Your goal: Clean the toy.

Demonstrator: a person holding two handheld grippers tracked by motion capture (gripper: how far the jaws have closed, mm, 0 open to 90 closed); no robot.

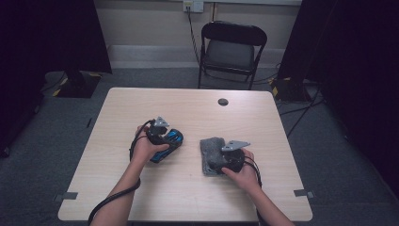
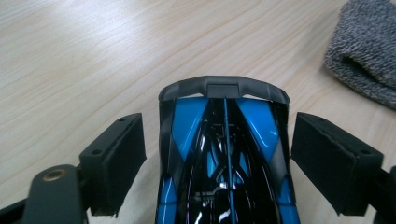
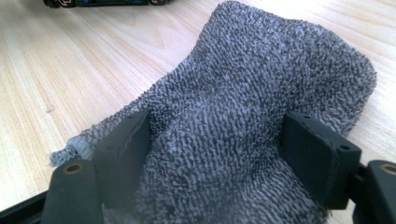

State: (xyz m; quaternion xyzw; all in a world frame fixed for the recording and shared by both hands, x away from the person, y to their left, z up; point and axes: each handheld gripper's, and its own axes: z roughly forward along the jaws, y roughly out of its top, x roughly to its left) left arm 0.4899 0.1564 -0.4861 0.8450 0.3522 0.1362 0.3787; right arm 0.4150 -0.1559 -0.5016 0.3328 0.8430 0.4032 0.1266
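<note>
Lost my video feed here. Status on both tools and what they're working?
Left tool open, straddling blue toy car, pads clear. Right tool closed on grey cloth, bunched between pads. Table, nothing in the way.

One toy car (image 2: 224, 158), one cloth (image 3: 243, 107) (grey)

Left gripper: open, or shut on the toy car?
Open. The left gripper straddles the blue toy car, with a gap between each pad and the car's sides.

A pale wooden table (image 1: 141, 101) carries a blue-black toy car (image 1: 170, 143) and a grey cloth (image 1: 211, 146).
</note>
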